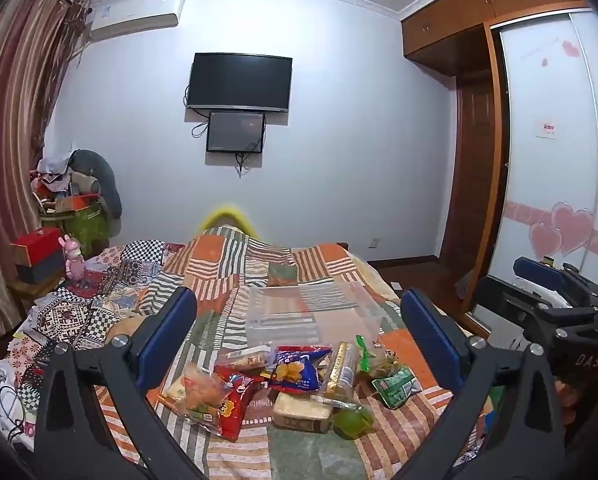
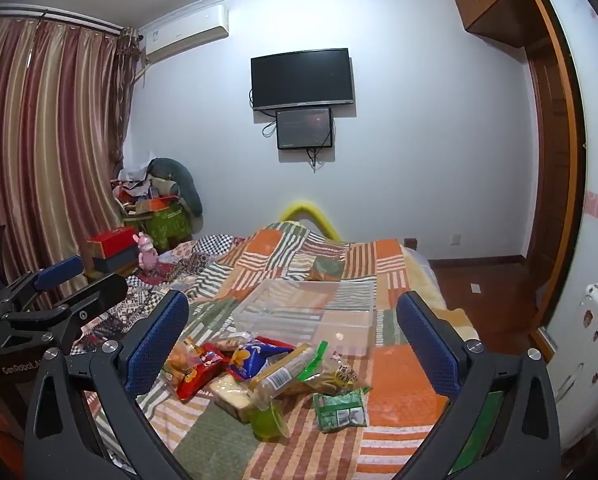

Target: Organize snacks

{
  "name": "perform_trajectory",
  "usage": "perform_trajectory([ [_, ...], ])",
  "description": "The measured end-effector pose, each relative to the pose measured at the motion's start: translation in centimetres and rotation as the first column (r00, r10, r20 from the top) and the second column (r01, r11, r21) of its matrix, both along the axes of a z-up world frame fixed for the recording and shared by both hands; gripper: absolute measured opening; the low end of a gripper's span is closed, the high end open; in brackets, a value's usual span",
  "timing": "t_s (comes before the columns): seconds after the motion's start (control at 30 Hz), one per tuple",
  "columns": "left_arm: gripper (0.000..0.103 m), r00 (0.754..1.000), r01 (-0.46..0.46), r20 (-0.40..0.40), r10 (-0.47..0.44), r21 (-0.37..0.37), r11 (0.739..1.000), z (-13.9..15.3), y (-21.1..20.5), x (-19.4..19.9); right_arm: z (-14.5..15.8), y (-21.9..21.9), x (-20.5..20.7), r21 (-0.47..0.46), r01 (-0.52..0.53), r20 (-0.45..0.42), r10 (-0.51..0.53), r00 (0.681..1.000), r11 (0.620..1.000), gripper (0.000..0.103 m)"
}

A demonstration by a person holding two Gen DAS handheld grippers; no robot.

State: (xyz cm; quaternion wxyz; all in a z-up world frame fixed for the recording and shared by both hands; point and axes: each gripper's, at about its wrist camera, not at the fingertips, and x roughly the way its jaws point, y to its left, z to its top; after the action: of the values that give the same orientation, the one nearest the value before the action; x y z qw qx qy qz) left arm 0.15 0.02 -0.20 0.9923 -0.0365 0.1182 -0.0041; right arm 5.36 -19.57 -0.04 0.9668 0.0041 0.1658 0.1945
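A heap of snack packets (image 1: 287,384) lies on the patchwork bedspread (image 1: 235,272): a red bag (image 1: 235,408), a blue chip bag (image 1: 295,368), a green packet (image 1: 393,386), a clear cracker sleeve (image 1: 341,372) and a green cup (image 1: 353,422). Just beyond the heap stands an empty clear plastic bin (image 1: 311,314). My left gripper (image 1: 299,312) hovers above the heap, open, with nothing between its blue pads. My right gripper (image 2: 293,316) is open too and empty, over the same heap (image 2: 267,376) and bin (image 2: 307,312). The green packet (image 2: 341,410) lies nearest it.
The right gripper's body (image 1: 555,304) shows at the right edge of the left wrist view; the left one (image 2: 47,300) at the left of the right wrist view. A bedside pile with a red box (image 2: 111,242) and pink toy (image 2: 147,252) stands left. A wardrobe (image 1: 539,160) is right.
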Motion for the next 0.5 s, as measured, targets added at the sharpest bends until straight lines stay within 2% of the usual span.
perform_trajectory([
  [0.5,0.103,1.000,0.004,0.005,-0.004,-0.002,1.000,0.16,0.09,-0.16,0.28,0.12,-0.25,0.000,0.001,0.017,-0.001,1.000,1.000,0.103],
])
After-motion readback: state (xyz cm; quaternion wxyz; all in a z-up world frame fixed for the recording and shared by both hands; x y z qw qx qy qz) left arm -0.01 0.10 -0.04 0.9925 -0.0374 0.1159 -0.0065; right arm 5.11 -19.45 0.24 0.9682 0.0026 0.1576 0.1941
